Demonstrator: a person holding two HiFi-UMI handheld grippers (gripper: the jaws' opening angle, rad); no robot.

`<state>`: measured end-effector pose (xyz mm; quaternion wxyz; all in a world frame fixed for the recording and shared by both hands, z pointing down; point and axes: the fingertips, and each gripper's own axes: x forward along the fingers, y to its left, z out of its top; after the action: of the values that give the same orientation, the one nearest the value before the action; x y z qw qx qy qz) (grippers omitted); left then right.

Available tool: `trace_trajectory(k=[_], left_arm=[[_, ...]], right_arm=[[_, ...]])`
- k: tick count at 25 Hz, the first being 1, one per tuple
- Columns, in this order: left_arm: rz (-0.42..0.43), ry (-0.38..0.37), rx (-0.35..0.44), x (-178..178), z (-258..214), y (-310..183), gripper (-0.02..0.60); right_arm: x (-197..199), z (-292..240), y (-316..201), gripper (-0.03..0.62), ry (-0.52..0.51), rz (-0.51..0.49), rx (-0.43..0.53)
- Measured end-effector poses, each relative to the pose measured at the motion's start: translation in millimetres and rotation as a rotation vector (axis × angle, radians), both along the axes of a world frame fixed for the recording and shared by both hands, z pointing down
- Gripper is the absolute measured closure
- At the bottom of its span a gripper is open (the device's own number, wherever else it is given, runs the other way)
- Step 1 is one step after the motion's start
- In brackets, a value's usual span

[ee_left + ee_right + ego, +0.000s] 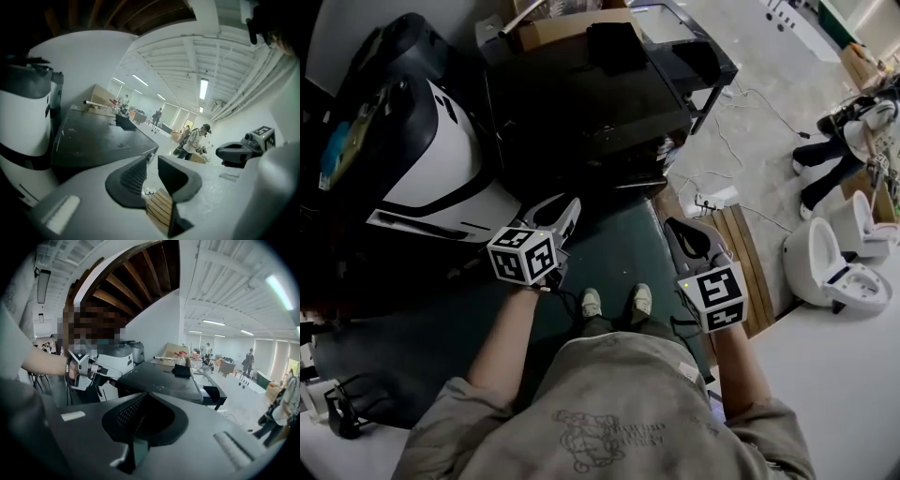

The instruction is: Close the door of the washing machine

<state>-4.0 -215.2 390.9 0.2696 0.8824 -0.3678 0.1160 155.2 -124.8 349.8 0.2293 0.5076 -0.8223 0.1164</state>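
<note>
A black box-shaped machine (581, 103) with a flat top stands straight ahead, also in the left gripper view (93, 140) and the right gripper view (159, 376). To its left sits a rounded white-and-black appliance (431, 159). I cannot make out a door on either. My left gripper (572, 204) hovers by the black machine's near left corner, its jaws a narrow gap apart and empty (152, 161). My right gripper (672, 225) is held off the machine's near right corner with its jaws together and nothing in them (145, 397).
A cardboard box (572, 28) and a black item (614, 47) lie on the black machine. My shoes (614, 302) stand on a green mat (619, 248). Wooden slats (741, 244), a power strip with cables (712, 200), white toilets (825, 262) and a person (844, 141) are to the right.
</note>
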Motion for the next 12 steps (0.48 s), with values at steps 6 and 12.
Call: trace_trajectory(k=[6,12], left_arm=[[0.013,-0.03,0.116,-5.6,-51.0,15.6,0.511],[0.035,-0.118,0.251,-7.7,-89.2,33.9,0.53]], right_arm=[[-0.4,-41.5,4.5,0.565,0.002,0.038,0.104],[-2.4,-75.4,14.0,0.565,-0.012,0.041,0.178]])
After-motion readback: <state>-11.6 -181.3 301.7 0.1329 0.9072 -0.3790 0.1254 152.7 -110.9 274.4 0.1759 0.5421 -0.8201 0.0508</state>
